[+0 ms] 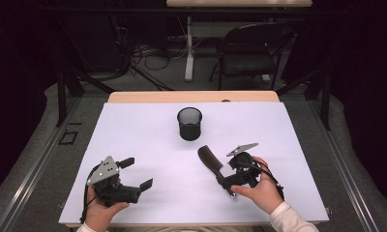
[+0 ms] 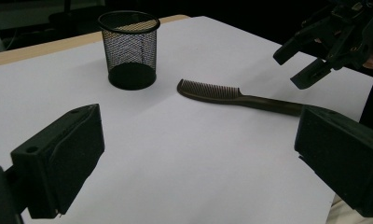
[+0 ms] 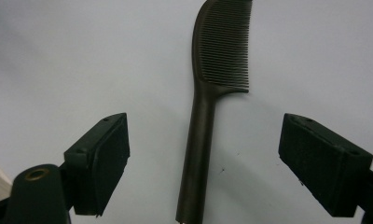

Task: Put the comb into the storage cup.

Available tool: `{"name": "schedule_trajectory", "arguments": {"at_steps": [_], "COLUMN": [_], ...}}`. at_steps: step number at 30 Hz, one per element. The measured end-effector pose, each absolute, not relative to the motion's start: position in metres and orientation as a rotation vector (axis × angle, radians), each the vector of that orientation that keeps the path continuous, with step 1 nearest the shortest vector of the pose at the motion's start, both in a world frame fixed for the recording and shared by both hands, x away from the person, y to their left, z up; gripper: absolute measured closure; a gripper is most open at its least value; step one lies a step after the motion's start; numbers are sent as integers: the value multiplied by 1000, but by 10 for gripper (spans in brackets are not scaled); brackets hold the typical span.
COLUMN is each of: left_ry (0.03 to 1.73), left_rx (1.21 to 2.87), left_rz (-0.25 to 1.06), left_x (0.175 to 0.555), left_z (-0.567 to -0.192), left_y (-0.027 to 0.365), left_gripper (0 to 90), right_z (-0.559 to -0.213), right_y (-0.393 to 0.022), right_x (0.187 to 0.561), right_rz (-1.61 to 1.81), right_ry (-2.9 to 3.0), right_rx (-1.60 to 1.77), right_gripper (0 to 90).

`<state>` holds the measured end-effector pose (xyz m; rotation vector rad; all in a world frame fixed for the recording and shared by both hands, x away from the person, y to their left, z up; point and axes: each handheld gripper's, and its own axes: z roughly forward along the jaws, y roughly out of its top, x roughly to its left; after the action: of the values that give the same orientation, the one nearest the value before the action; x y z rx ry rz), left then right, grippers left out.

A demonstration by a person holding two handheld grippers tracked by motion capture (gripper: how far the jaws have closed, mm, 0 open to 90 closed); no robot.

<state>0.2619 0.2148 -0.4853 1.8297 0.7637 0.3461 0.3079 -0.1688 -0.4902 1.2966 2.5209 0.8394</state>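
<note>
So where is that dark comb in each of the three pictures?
High view: the comb lies right of centre on the white table, just left of the right gripper.
Left gripper view: it lies across the middle, toothed end toward the mesh cup.
Right gripper view: it runs up the centre between the open jaws, toothed end at the top.
Shared landmark: the comb's toothed end, which points toward the mesh cup.
</note>
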Motion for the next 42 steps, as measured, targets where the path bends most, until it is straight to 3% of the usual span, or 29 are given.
{"name": "schedule_trajectory", "arguments": {"at_steps": [18,42], "left_ry": [766,759], "left_rx": [1835,1842], "left_rz": [348,342], "left_x": [261,262], "left_z": [-486,-488], "left_y": [214,213], "left_gripper": [17,19], "right_z": [-481,-496], "right_y": [-153,-139], "right_x": [318,339], "right_rz": [618,431], "right_ry": [2628,2687], "right_rx": [1270,1321], "right_gripper": [169,182]}}
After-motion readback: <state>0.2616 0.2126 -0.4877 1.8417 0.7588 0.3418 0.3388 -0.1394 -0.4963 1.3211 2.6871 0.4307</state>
